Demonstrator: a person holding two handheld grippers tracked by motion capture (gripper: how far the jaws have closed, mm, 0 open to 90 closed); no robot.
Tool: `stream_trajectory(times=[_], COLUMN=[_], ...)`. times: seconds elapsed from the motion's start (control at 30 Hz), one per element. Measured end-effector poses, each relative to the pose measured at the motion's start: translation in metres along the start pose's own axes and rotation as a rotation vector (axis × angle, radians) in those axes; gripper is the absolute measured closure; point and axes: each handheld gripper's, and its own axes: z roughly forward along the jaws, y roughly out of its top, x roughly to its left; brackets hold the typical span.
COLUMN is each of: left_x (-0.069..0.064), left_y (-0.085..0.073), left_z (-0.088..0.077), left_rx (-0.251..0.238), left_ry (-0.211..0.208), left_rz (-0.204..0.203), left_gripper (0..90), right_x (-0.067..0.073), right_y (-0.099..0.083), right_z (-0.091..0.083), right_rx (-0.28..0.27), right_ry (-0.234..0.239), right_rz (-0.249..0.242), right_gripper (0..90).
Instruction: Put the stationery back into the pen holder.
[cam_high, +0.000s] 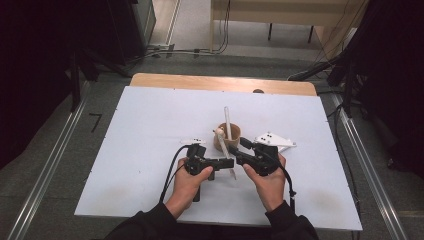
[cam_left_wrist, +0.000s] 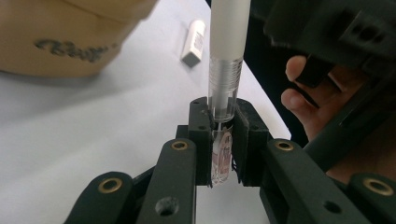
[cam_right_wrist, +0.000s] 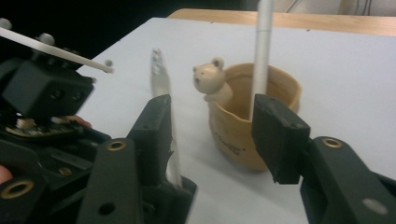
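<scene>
At frame centre, my left gripper (cam_left_wrist: 219, 140) clamps the pen (cam_left_wrist: 227, 56) near its tip while my right gripper (cam_right_wrist: 212, 135) stands half open, empty; I should keep it vertical over the bear cup (cam_right_wrist: 252, 121).

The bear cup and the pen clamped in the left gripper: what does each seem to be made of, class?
Bear cup: probably glazed ceramic or wood; tan, smooth, softly shiny. Pen: plastic; frosted white barrel, clear ribbed section where the left gripper clamps it.
</scene>
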Motion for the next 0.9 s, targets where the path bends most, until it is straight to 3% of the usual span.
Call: stream_trajectory(times=[0.2,0.43,0.9], left_x=[0.000,0.002,0.002], left_y=[0.005,0.012,0.033], left_z=[-0.006,-0.011,-0.008], left_rx=[-0.012,-0.028,-0.055], left_ry=[0.035,0.050,0.075], left_rz=[0.041,0.048,0.068], left_gripper=[80.3,80.3,80.3], right_x=[-0.013,-0.032,-0.054], right_y=[-0.007,-0.021,-0.038], right_z=[-0.009,-0.023,-0.033], right_rx=[0.009,0.022,0.076], right_ry=[-0.049,-0.086,-0.125], right_rz=[0.020,0.051,0.086], right_gripper=[31.9,26.0,23.2])
